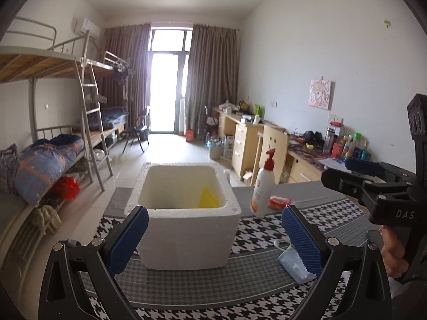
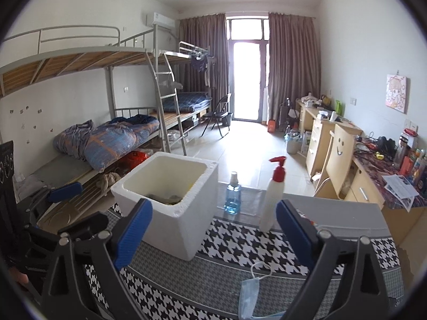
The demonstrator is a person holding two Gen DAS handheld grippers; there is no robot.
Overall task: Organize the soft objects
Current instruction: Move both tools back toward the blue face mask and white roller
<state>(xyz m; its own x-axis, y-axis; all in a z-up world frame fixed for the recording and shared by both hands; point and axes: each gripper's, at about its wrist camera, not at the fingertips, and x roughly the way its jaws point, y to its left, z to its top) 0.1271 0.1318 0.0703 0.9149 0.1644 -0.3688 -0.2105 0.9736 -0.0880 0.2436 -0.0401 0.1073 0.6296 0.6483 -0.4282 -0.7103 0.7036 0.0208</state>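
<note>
Progress check: my left gripper [image 1: 214, 236] and right gripper [image 2: 213, 233] both stand spread wide with nothing between the pads. The foam box [image 2: 170, 200] on the houndstooth cloth [image 2: 240, 242] already holds soft items: a yellow piece [image 1: 209, 200] shows inside, and crumpled greyish fabric [image 2: 166, 198] lies at the bottom. Still out is the blue face mask [image 2: 249, 297], lying flat on the cloth at about 5 o'clock from the box, near my right gripper. A red packet [image 1: 279, 202] lies beyond the white pump bottle [image 2: 272, 200]; I cannot tell whether it is soft. I judge the task partly done.
</note>
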